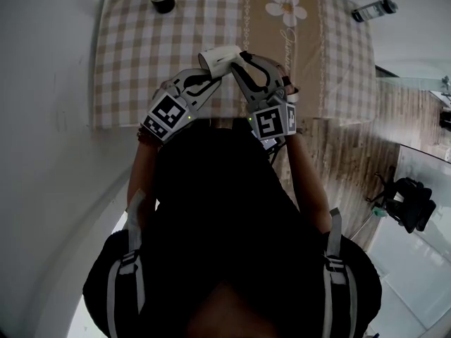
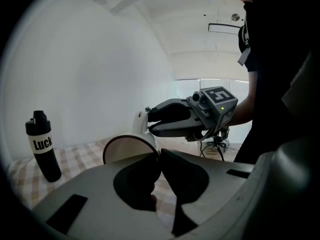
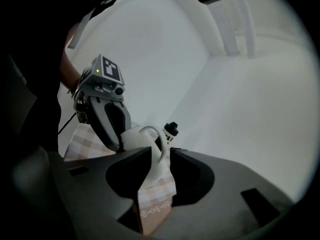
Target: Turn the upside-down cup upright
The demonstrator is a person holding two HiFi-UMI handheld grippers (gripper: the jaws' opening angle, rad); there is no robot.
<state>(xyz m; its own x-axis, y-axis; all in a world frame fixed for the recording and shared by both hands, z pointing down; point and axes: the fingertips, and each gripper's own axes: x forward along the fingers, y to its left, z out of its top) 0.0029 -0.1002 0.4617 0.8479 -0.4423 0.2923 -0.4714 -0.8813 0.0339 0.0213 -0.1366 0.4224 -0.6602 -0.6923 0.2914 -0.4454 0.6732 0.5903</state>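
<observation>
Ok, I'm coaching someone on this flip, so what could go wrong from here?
1. The left gripper pinches only the thin rim of the cup, which lies on its side above the tablecloth; it may pivot or slip out.
2. The right gripper has its jaws apart around the handle without pressing, so it likely won't catch a slip.
3. The grippers crowd together and could knock each other.
</observation>
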